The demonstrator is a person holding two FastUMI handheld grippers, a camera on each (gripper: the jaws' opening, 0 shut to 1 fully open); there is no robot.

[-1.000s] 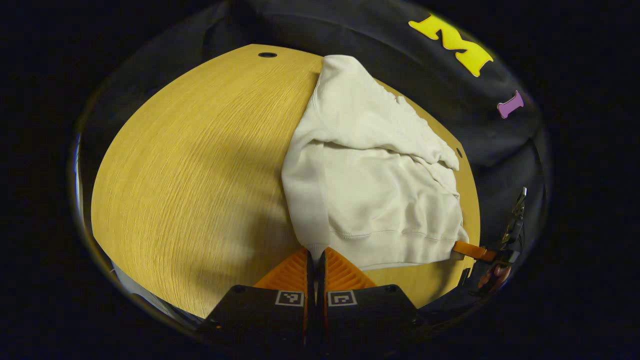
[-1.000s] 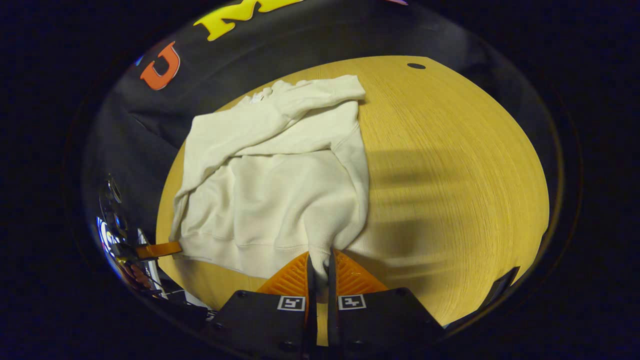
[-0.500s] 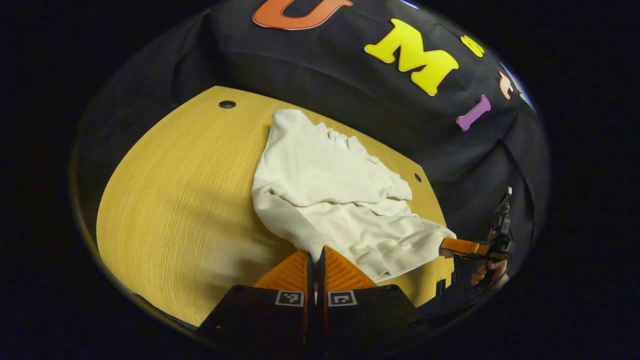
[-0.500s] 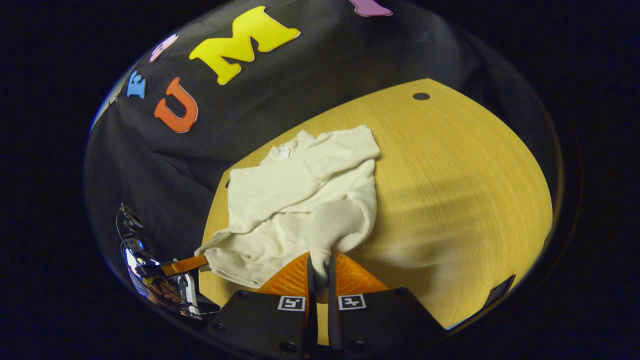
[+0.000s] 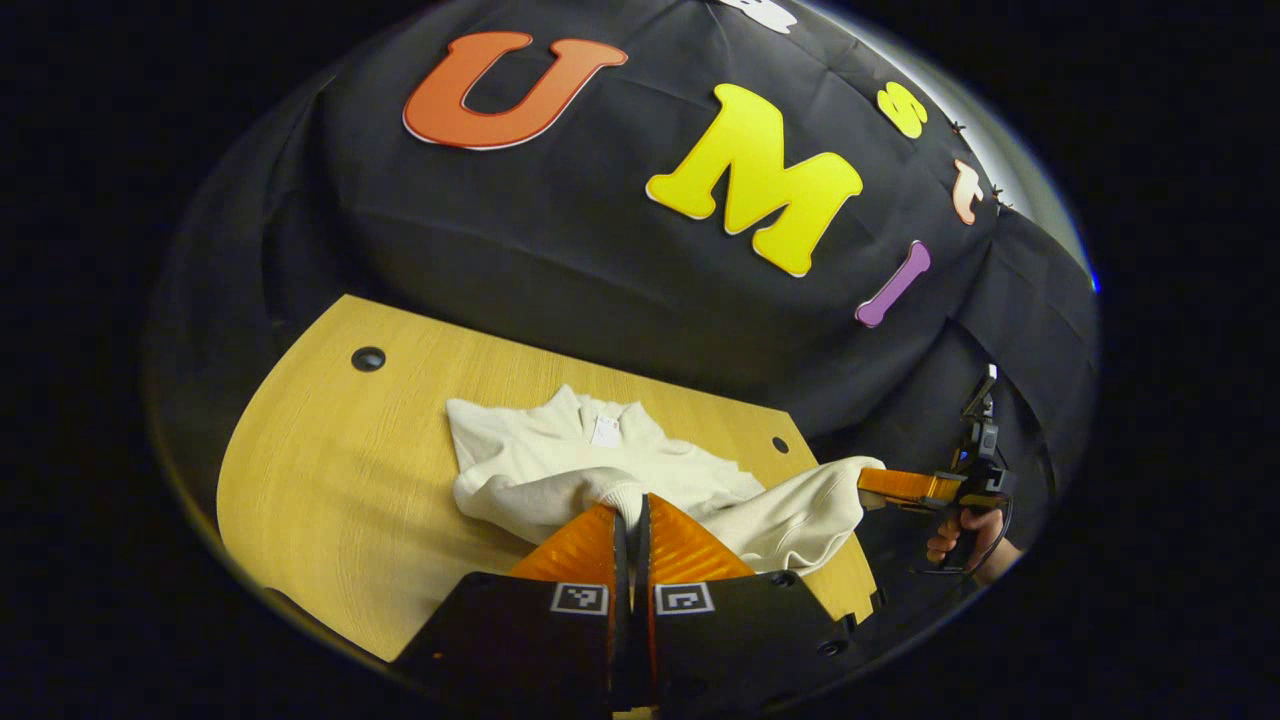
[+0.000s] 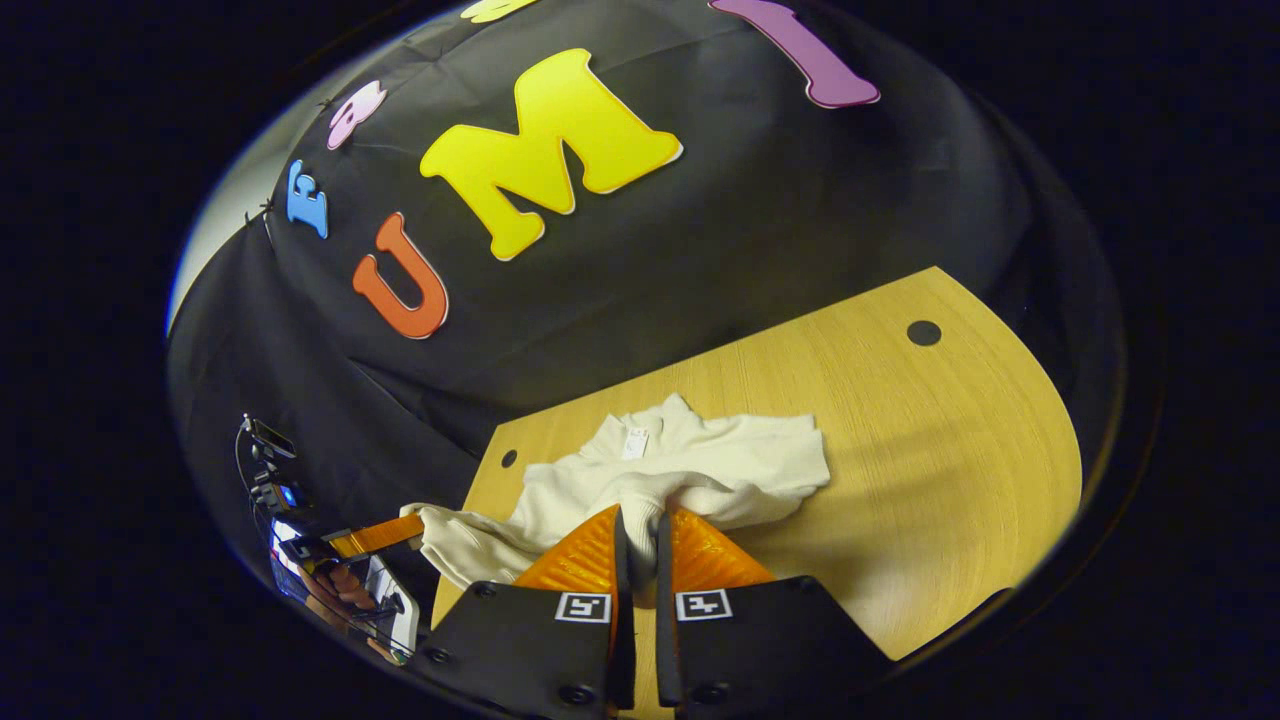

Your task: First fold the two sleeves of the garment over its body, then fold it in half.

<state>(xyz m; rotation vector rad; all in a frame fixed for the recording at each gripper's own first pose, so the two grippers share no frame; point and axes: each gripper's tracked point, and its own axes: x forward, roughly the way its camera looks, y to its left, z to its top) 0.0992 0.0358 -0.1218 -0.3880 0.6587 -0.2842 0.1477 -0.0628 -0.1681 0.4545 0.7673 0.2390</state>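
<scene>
Both my left gripper [image 5: 631, 520] and right gripper [image 6: 640, 525] have jaws pinched on the cream fleece sweatshirt's [image 5: 560, 470] hem, lifted over the wooden bench [image 5: 330, 500] toward twelve o'clock; uneven travel could skew my fold.

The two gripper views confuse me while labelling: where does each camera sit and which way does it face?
Left gripper view: rides the left tongs, facing across the table at the garment; the right tongs and a hand show.
Right gripper view: rides the right tongs, facing the garment; the left tongs show.
Shared: garment, table, both tongs.
</scene>
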